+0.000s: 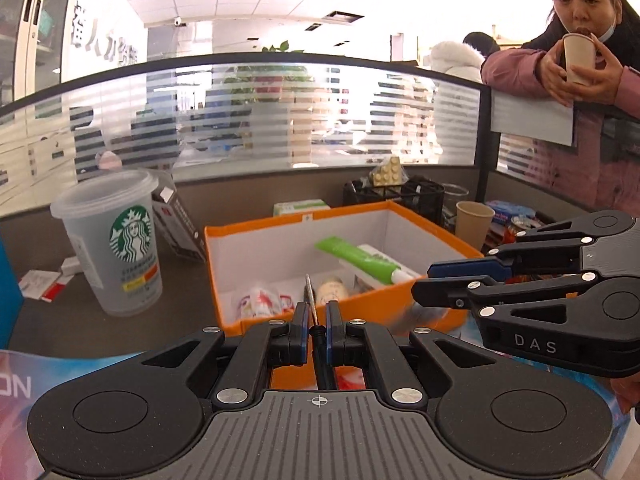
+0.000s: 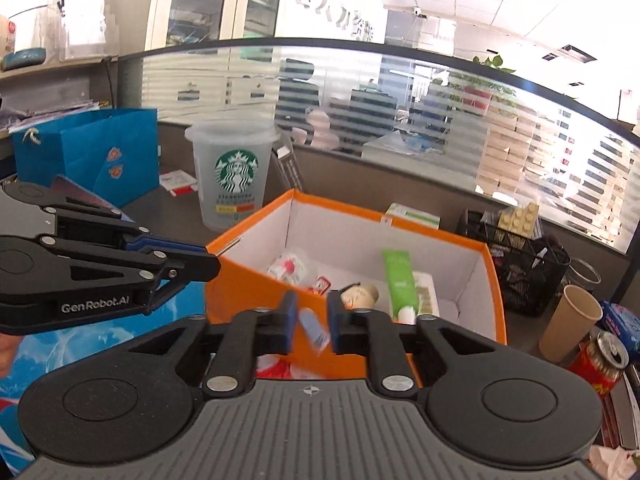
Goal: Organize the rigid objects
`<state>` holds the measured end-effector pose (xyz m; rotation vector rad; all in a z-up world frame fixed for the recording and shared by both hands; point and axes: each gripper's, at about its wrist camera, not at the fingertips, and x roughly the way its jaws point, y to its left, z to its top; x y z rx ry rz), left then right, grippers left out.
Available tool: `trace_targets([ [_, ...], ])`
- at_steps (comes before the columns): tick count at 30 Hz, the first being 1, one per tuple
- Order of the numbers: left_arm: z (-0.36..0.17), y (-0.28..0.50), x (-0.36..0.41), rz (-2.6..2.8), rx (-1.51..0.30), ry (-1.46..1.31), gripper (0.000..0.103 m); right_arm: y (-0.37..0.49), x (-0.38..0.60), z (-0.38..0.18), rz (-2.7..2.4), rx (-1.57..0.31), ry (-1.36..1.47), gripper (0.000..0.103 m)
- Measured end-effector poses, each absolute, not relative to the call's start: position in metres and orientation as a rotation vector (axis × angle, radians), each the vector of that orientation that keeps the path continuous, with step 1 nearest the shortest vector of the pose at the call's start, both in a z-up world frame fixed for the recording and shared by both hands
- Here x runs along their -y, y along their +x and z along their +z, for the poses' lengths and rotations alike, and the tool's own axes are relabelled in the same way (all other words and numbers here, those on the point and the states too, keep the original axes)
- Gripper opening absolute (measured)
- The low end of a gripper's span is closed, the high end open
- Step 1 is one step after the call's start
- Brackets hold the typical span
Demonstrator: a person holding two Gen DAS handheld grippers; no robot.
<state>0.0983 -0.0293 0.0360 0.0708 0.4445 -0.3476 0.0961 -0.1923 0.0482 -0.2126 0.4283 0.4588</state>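
Left claw (image 1: pixel 318 322) clamped on thin upright blade (image 1: pixel 310 296); right claw (image 2: pixel 312 326) clamped on small blurred item (image 2: pixel 314 330). Orange box (image 1: pixel 256 230) lies directly ahead, mid-frame.

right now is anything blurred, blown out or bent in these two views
Left wrist view: windows behind the glass partition blow out white, its top rail bows from fisheye, and the thin item in the left gripper is sharp. Right wrist view: the small blue and white item in the right gripper is motion-smeared; the orange box stays crisp.
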Motion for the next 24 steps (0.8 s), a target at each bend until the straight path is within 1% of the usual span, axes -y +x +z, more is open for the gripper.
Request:
trace_targets([
  [6, 0.041, 0.116, 0.028, -0.338, -0.447, 0.054, 0.006, 0.110, 0.195, 0.048, 0.452, -0.442, -0.194, 0.013],
  [12, 0.022, 0.107, 0.007, -0.321, -0.477, 0.019, 0.006, 0.113, 0.204, 0.001, 0.453, -0.552, -0.166, 0.015],
  [15, 0.006, 0.101, -0.003, -0.306, -0.514, -0.003, 0.006, 0.119, 0.202, -0.022, 0.491, -0.599, -0.136, 0.022],
  [17, -0.004, 0.101, -0.008, -0.299, -0.540, -0.019, 0.006, 0.124, 0.196, -0.030, 0.499, -0.613, -0.139, 0.035],
  [19, -0.010, 0.102, -0.012, -0.293, -0.556, -0.030, 0.006, 0.131, 0.191, -0.035, 0.498, -0.611, -0.153, 0.040],
  [24, -0.015, 0.098, -0.014, -0.294, -0.569, -0.034, 0.006, 0.150, 0.191, -0.048, 0.528, -0.663, -0.128, 0.040],
])
